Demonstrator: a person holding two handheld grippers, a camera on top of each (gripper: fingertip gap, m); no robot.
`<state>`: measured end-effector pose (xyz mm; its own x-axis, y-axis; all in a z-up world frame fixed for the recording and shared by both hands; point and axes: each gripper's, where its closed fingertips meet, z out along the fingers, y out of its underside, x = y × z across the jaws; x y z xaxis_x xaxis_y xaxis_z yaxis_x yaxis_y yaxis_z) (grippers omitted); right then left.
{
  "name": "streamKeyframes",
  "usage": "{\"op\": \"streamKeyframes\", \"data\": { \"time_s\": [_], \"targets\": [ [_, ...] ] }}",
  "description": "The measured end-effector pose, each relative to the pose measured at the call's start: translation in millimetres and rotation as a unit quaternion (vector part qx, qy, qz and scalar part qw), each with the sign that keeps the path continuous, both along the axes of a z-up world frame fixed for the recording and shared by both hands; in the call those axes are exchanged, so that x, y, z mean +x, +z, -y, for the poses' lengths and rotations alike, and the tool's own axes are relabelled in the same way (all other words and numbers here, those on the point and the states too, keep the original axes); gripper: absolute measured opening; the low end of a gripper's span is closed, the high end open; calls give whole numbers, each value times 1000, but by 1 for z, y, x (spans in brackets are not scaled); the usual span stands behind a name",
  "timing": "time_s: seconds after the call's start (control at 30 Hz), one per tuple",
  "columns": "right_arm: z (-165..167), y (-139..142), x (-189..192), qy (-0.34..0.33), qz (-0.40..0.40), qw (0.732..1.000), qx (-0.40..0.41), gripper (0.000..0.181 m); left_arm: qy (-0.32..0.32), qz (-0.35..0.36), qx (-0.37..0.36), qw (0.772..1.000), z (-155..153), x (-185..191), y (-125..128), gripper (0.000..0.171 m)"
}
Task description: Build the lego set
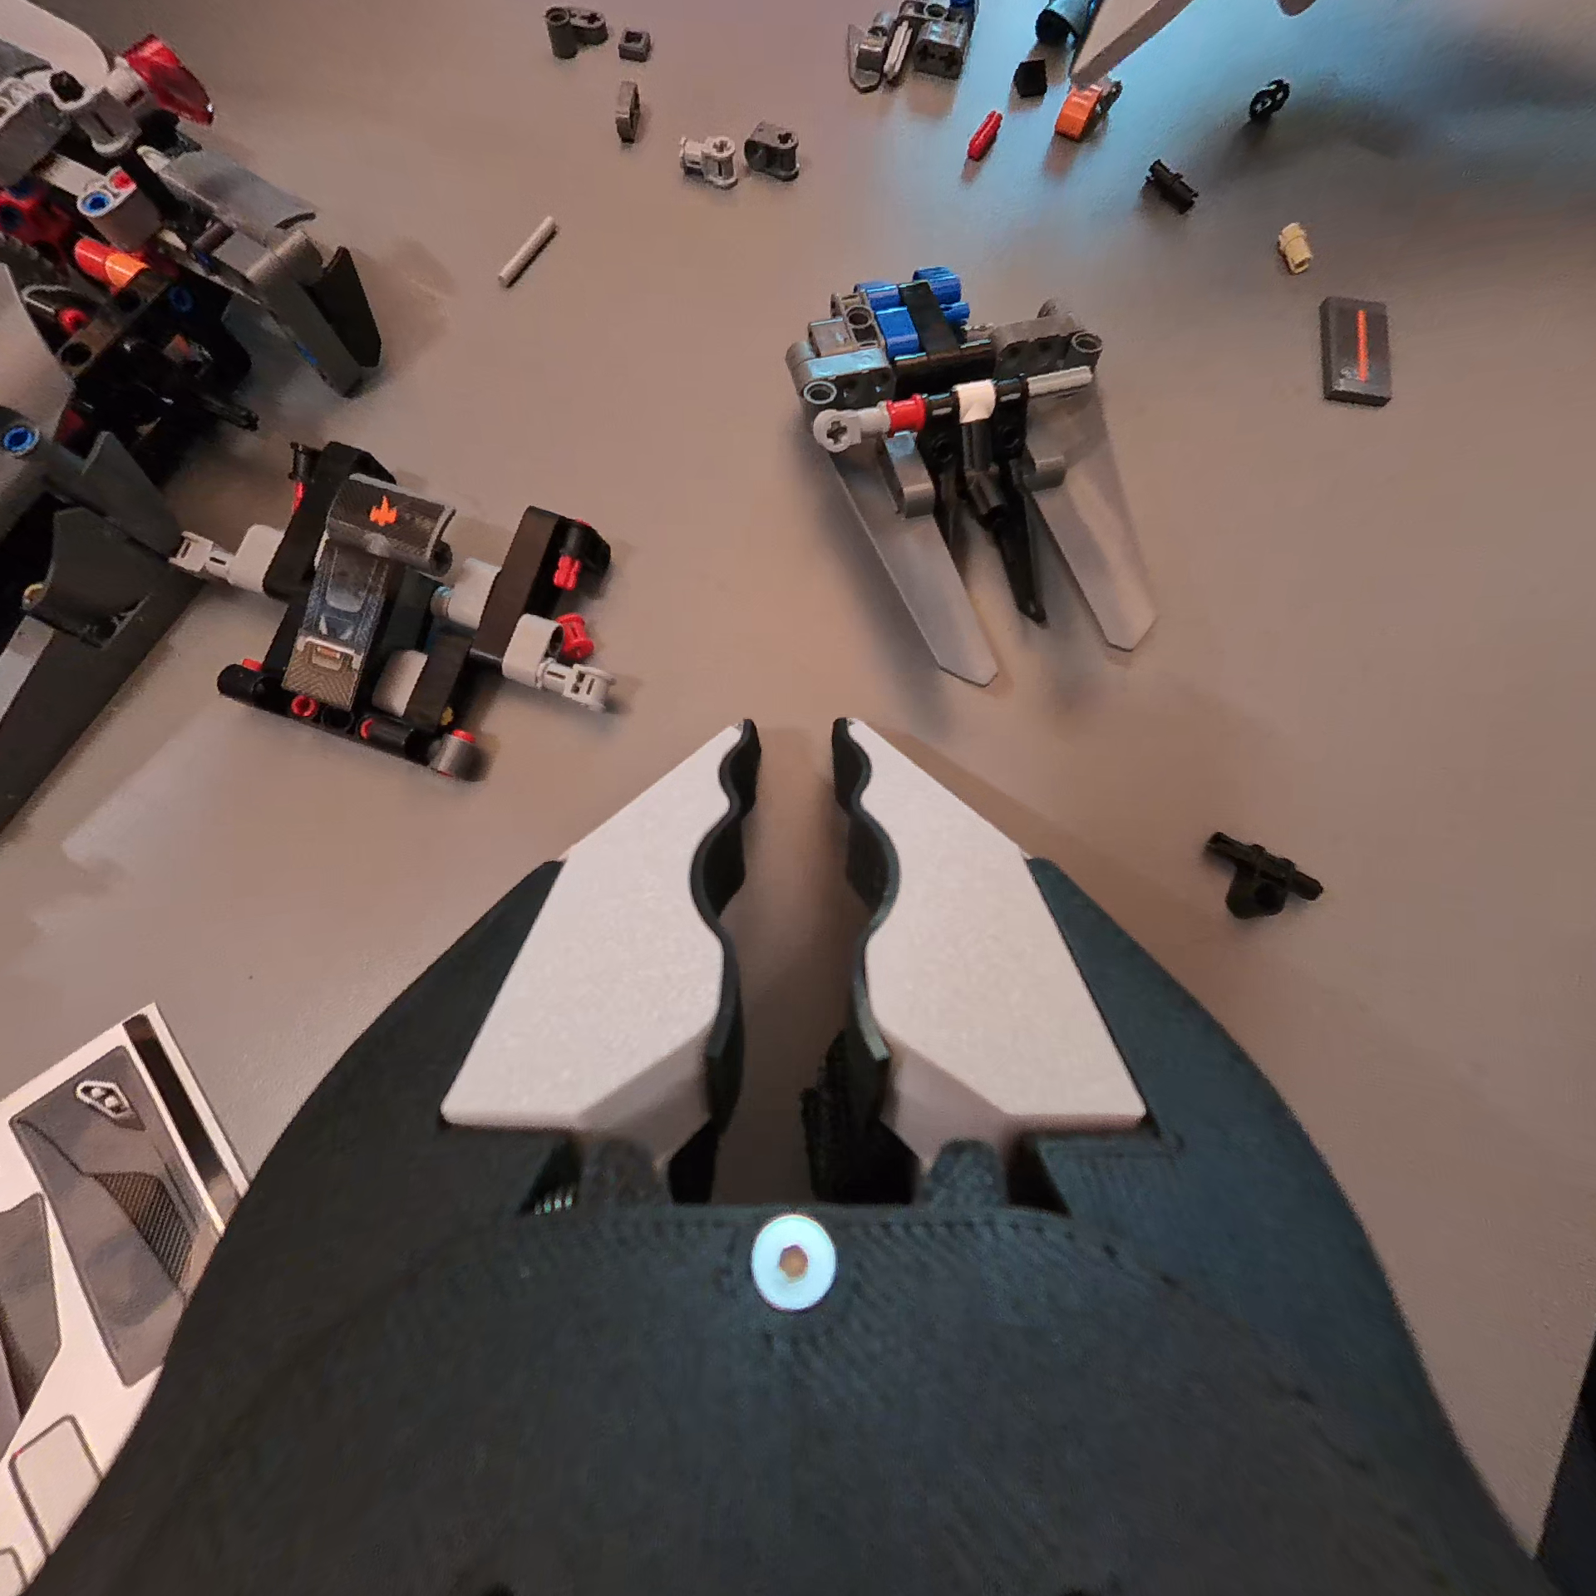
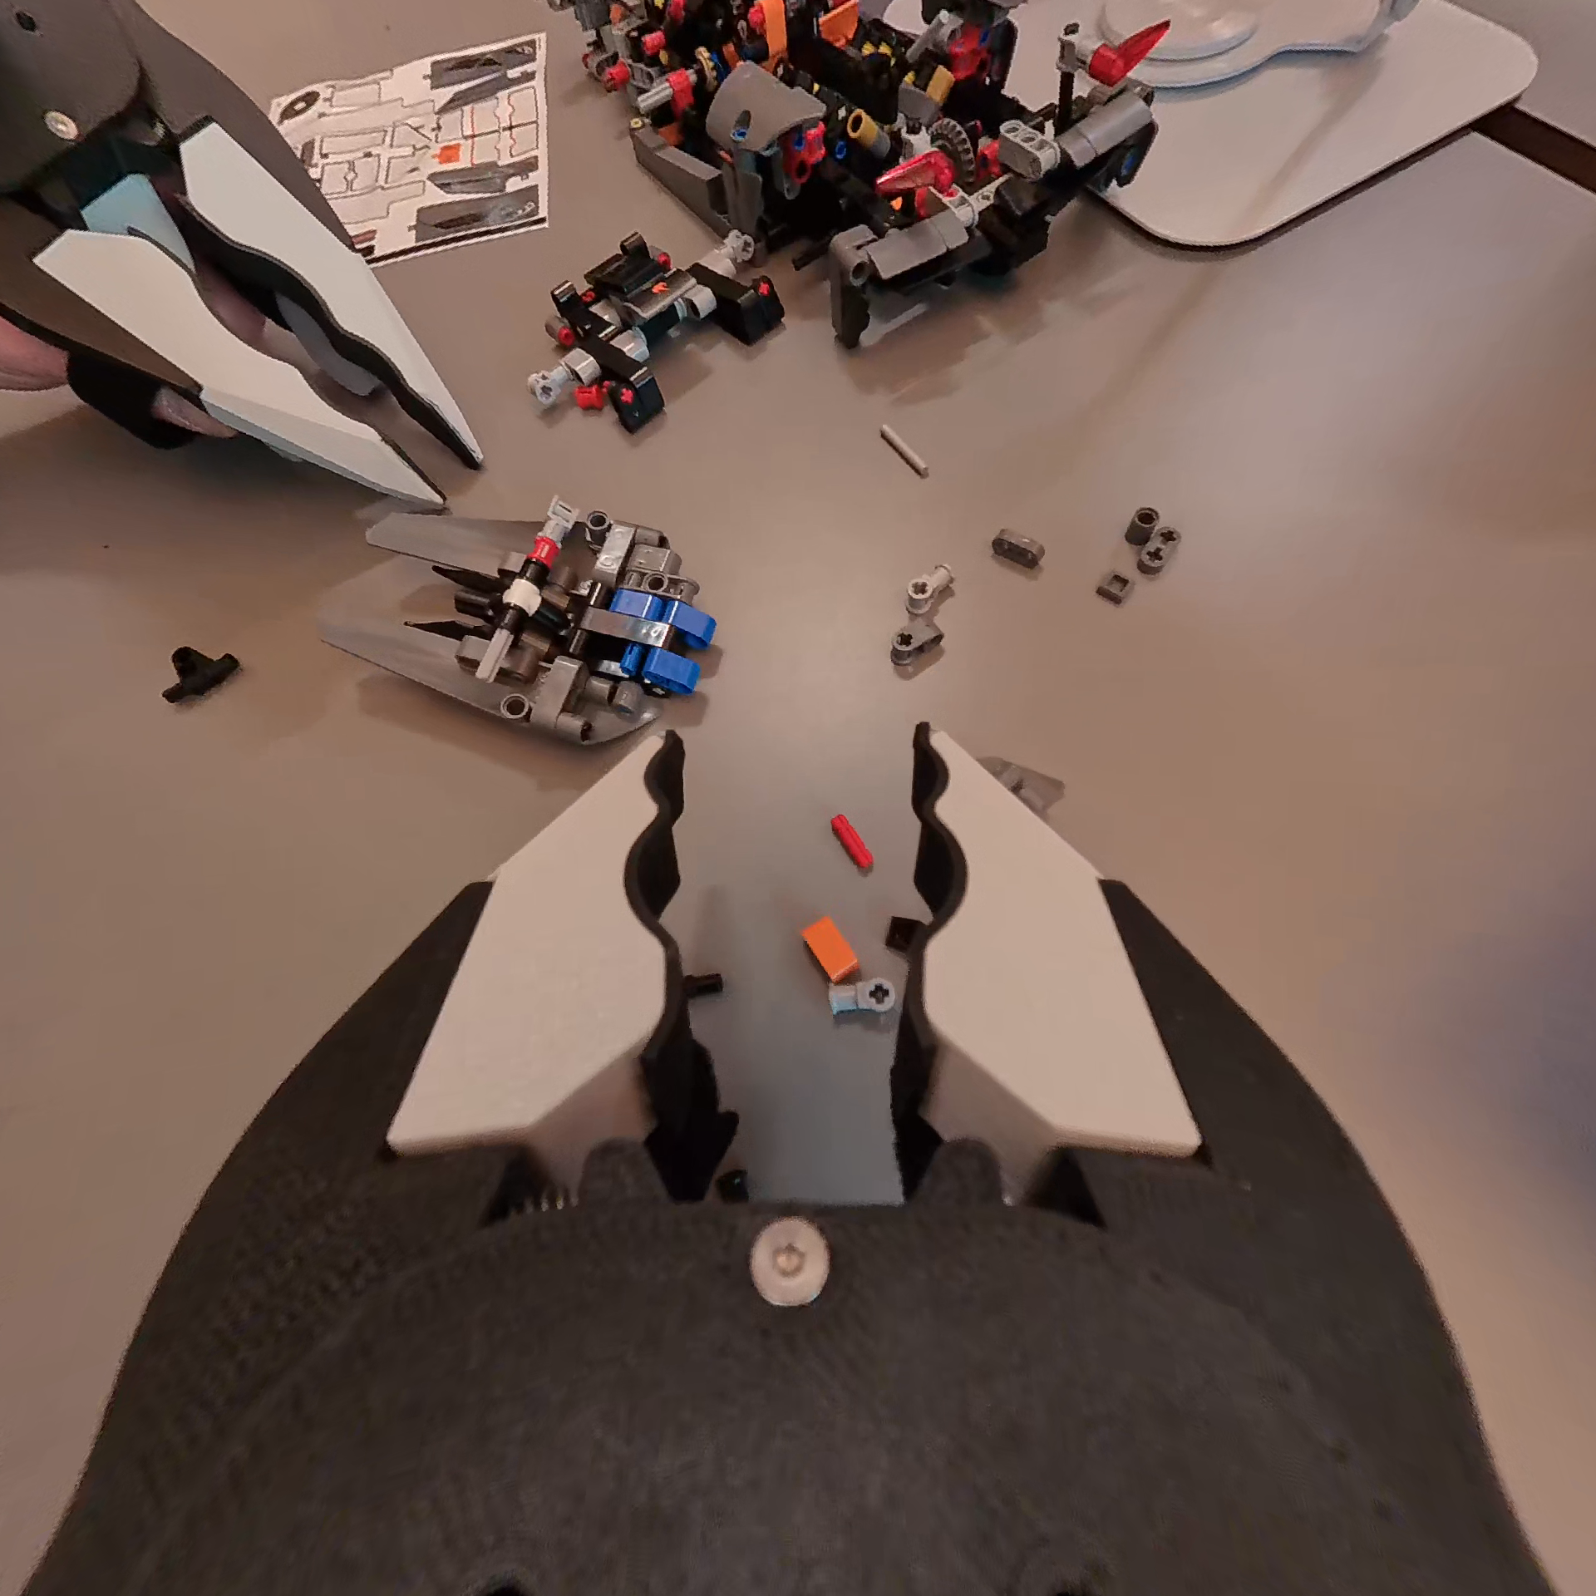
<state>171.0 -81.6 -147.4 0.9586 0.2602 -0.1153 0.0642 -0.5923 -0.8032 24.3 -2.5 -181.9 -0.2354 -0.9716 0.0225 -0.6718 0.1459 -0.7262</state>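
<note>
Evidently the build sits between steps: neither tool holds a part. The left tool [image 1: 795, 734] hovers over bare grey counter [image 1: 1295, 691] with its wavy-edged fingers only narrowly parted and nothing between them. The right tool [image 2: 794, 734] stands wide open, low over a scatter of loose pieces in the lower centre of the right wrist view: a small red pin [image 2: 851, 839], a flat orange tile [image 2: 829, 948] and a pale blue-grey connector with a cross hole [image 2: 864, 1002] that lies just beside the tile.

Toward the left centre of that view lies the grey two-bladed sub-assembly with blue connectors and a red-and-white axle [image 2: 553, 630], with the left tool's tips near its blade ends; the left wrist view shows it in the upper right. A black sub-assembly with red pins and a flame-marked panel [image 1: 406, 604] lies at mid-left of the left wrist view, and the large dark main model [image 2: 864, 129] fills the top of the right wrist view, beside a printed sticker sheet [image 2: 432, 147].

Judging by position, a pick of a small part is the step in hand. That calls for lowering the right tool, centring one piece between the fingers, and closing without nudging its neighbours, while the left tool steadies the bladed sub-assembly.
</note>
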Motion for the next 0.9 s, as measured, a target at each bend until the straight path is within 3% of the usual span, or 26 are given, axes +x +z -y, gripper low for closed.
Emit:
{"op": "streamKeyframes", "data": {
  "time_s": [0.27,0.47,0.6,0.67,0.77,0.9],
  "targets": [
    [1,2,0,2,9,1000,3,50,-2,4,30,1000,-3,6,-1,21],
    [1,-1,1,0,5,1000,-4,49,2,-1,-9,1000,-3,9,0,19],
    [1,-3,0,2,7,1000,-9,50,3,1,3,1000,-4,9,0,20],
    [0,-3,-2,5,3,1000,-7,51,3,10,11,1000,-1,8,3,32],
    [0,-4,-5,14,-1,1000,-9,52,7,50,-34,998,13,9,18,39],
    [0,-6,-6,14,5,1000,-14,52,12,45,-24,999,13,4,16,41]
  ]
}}
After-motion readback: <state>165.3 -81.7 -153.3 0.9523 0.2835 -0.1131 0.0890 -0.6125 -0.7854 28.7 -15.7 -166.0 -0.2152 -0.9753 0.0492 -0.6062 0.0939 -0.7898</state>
